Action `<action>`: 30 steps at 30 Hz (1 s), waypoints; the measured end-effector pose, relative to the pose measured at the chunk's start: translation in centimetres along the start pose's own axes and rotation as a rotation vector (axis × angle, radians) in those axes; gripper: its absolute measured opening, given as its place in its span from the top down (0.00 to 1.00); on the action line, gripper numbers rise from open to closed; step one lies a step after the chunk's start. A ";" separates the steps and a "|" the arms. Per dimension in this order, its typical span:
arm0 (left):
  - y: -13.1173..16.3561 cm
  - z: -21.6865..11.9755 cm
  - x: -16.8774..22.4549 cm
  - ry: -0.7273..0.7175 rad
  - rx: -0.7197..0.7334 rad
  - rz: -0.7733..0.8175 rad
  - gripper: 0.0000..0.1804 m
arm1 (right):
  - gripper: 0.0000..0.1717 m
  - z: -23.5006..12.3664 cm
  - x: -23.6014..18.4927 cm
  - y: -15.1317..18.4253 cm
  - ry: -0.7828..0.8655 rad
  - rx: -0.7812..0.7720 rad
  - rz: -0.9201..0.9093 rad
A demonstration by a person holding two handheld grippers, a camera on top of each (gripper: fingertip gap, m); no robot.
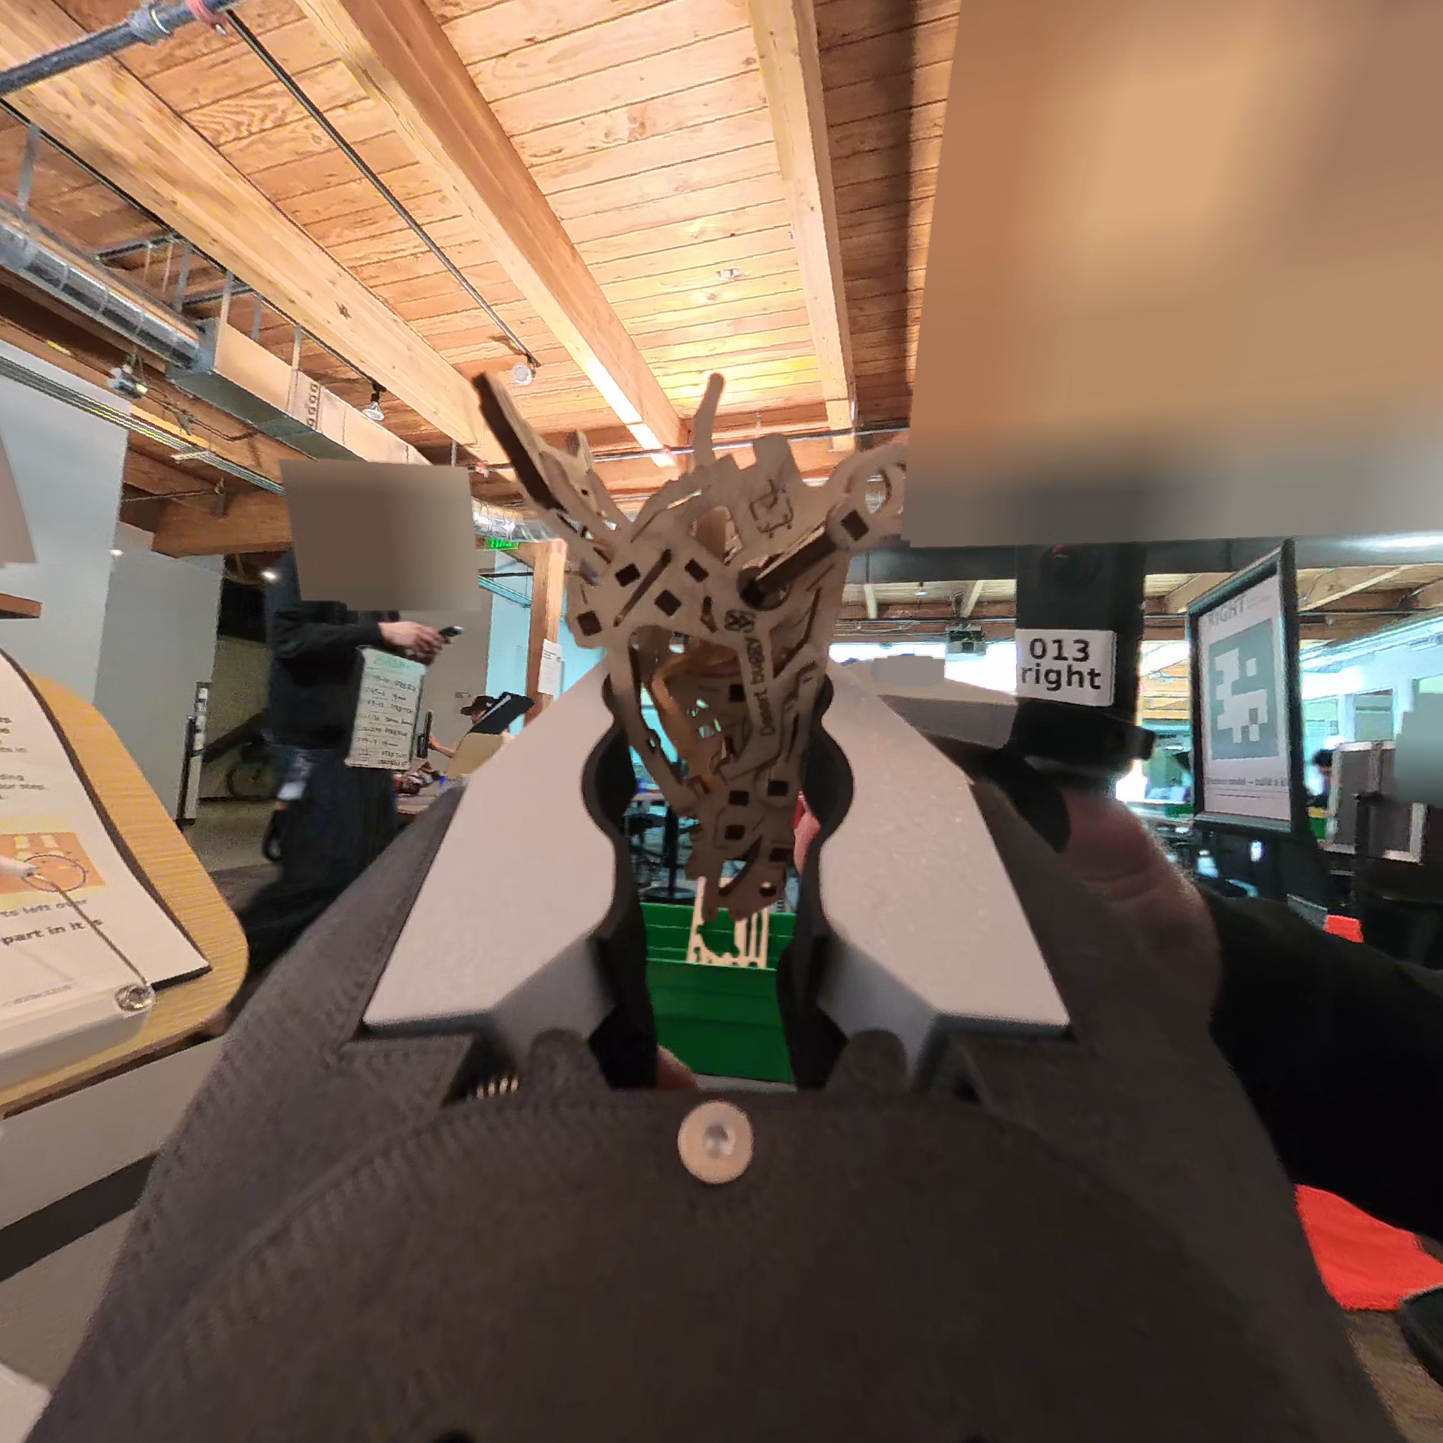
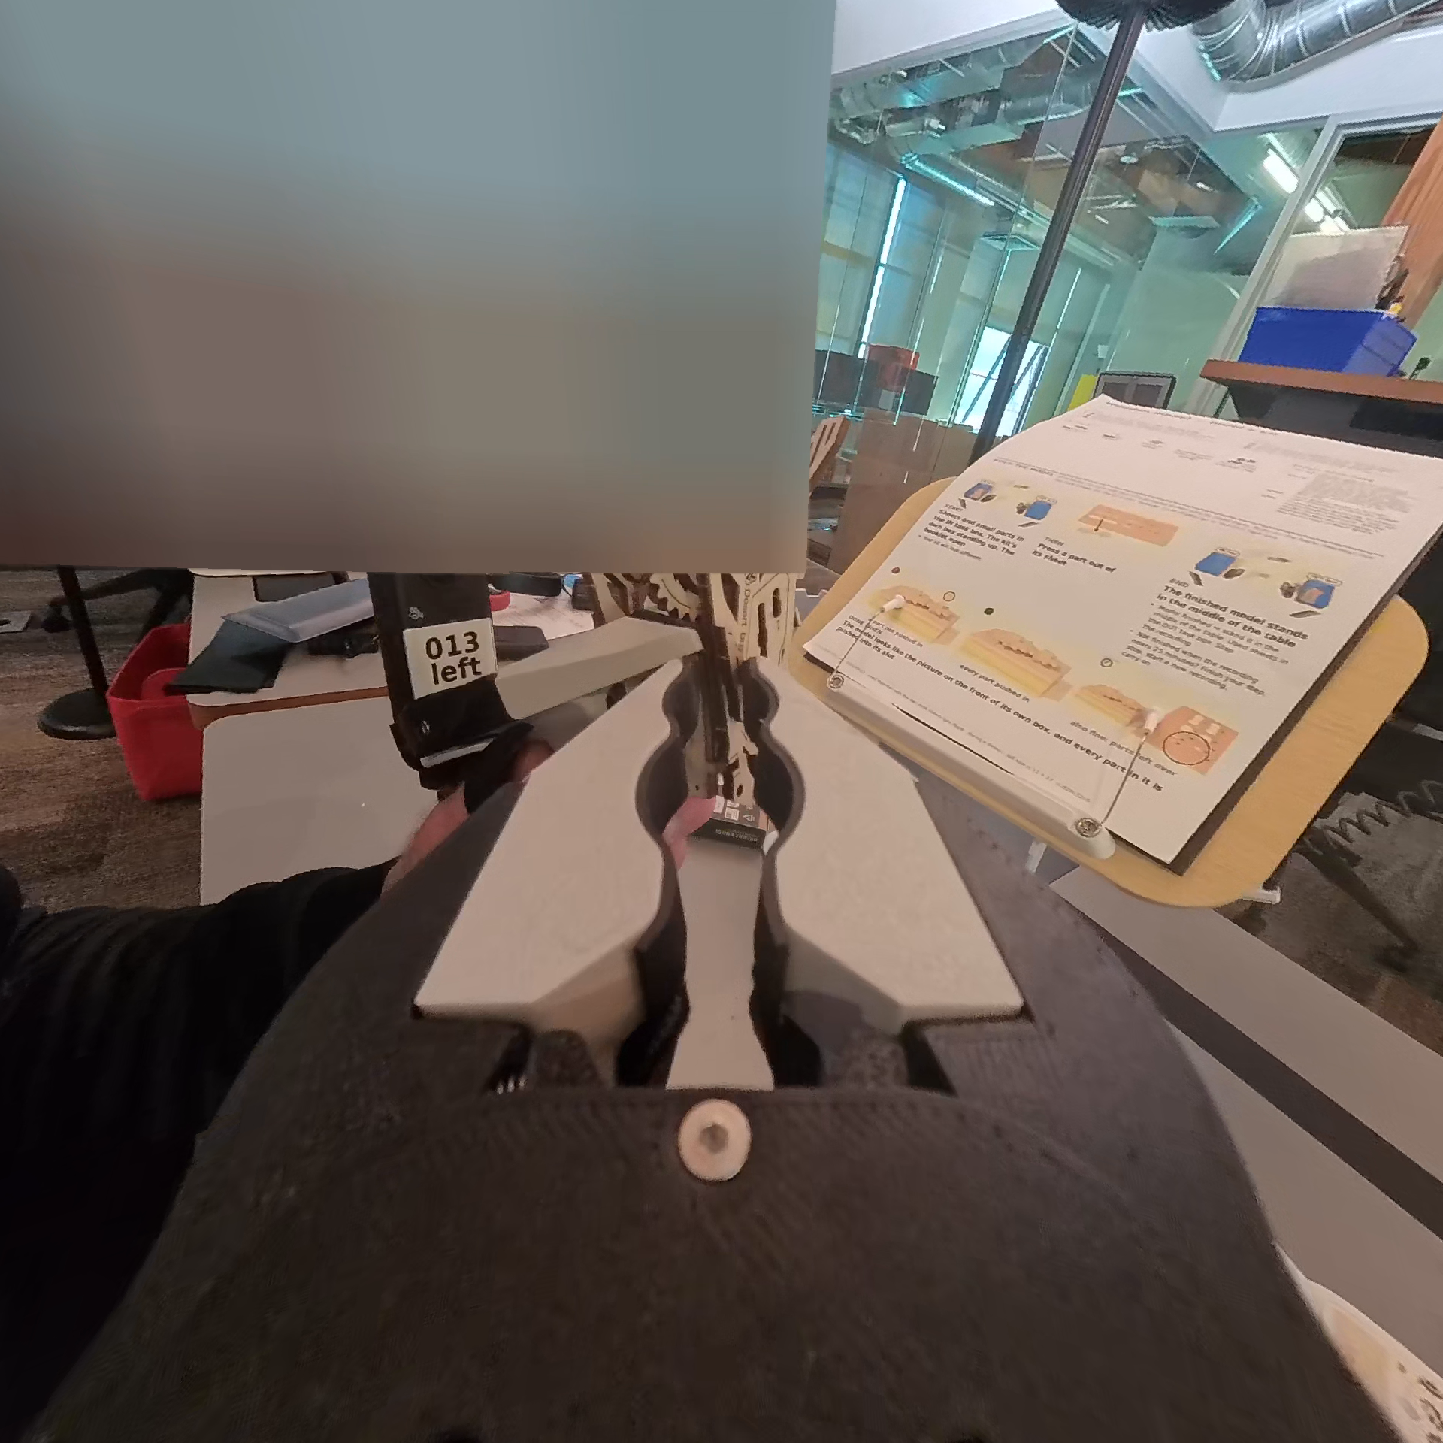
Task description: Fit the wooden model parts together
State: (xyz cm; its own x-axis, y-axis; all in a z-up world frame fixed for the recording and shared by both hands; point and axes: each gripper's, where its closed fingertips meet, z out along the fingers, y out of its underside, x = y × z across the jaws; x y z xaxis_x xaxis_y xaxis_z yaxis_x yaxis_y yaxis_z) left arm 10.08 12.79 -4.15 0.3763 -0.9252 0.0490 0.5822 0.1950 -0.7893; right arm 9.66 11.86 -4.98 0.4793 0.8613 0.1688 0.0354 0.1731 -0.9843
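The wooden model is the largest task thing in view: a pale plywood frame of several interlocked flat pieces, held up in the air between both grippers, well above the green bin seen below it. Many pieces are already slotted together, with struts and a ringed arm sticking out at the top, so the build looks, as a judgement, well under way. Several square slots in the frame look empty, and a cut-out sheet stands in the bin, so more pieces probably remain to be fitted. The instruction board stands propped on a stand to the right.

The left gripper points upward toward the ceiling, its grey fingers spread fairly wide around the broad face of the model, which fills the gap between them; the pads seem to bear on its sides. The right gripper comes in level from the opposite side, meeting the model edge-on. Its fingers are drawn close together, pinching the thin edge of the frame near the tips. The person's hand in a dark sleeve grips the left gripper's handle just beyond.
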 end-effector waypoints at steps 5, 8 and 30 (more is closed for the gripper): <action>-0.3 0.0 0.1 -0.019 0.009 0.042 0.78 | 0.95 0.0 -0.2 -0.2 0.015 0.007 -0.028; -0.2 -0.1 0.0 -0.024 0.014 0.037 0.78 | 0.96 0.1 -0.2 -0.1 0.030 -0.014 -0.081; -0.1 0.1 -0.6 -0.096 -0.127 0.147 0.78 | 0.96 0.2 0.6 -0.1 0.080 -0.023 -0.071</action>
State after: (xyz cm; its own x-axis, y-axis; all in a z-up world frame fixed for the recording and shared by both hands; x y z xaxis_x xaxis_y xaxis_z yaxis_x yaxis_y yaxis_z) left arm 9.87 13.32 -4.04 0.5210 -0.8534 -0.0185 0.4228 0.2768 -0.8629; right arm 9.81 12.45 -4.82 0.5430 0.8064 0.2342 0.0912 0.2206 -0.9711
